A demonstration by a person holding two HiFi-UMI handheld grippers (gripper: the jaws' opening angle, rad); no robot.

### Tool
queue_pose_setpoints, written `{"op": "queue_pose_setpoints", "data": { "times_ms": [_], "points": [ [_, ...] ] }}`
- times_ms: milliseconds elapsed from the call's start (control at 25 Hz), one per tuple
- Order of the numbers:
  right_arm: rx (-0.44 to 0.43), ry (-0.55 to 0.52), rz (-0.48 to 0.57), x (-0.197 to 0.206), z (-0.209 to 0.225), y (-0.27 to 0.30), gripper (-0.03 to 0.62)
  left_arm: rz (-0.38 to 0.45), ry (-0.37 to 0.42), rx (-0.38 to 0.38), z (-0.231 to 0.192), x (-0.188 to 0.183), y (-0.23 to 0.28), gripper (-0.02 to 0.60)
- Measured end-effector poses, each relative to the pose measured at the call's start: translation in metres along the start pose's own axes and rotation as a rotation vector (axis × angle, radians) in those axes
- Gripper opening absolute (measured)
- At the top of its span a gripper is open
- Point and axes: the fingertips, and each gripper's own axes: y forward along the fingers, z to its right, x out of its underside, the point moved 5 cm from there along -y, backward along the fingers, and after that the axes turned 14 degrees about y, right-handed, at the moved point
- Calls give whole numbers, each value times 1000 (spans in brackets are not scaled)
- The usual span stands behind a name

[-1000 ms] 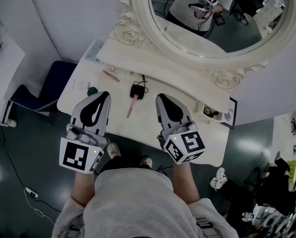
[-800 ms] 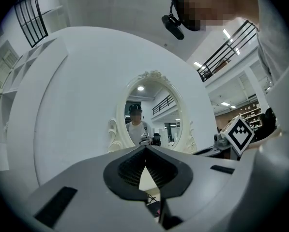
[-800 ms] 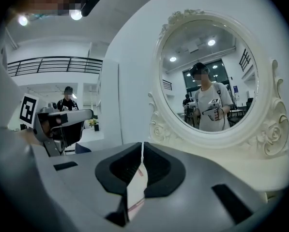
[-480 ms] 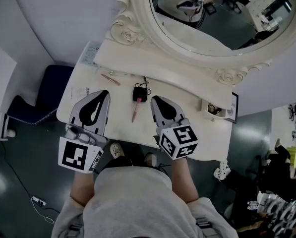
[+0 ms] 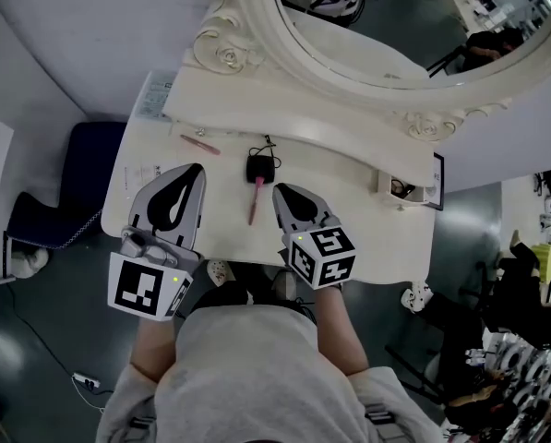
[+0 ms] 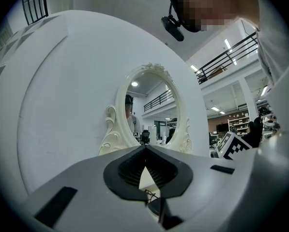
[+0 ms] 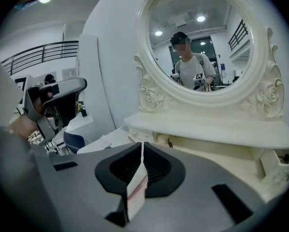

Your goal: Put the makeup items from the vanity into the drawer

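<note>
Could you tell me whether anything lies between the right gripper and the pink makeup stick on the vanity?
Nothing visible does. The right gripper, jaws shut and empty, is just right of the pink makeup stick, with only bare vanity top between them. The black compact lies beyond the stick's far end.

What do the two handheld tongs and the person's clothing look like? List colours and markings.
The left tongs and right tongs are light grey tapered shells, each with a black ribbed teardrop-shaped hollow and a white cube of black square markers at the rear. The person wears a light grey top.
</note>
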Motion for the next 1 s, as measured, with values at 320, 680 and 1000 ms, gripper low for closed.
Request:
{"op": "queue_pose_setpoints", "data": {
  "times_ms": [320, 680, 1000],
  "points": [
    [44, 91, -96, 38, 10, 22, 28, -20, -19, 30, -9, 16, 5, 14],
    [90, 142, -206, 73, 14, 43, 28, -35, -28, 55, -18, 29, 9, 14],
    [144, 166, -276, 94, 22, 58, 107, -48, -43, 58, -26, 39, 12, 14]
  ]
}}
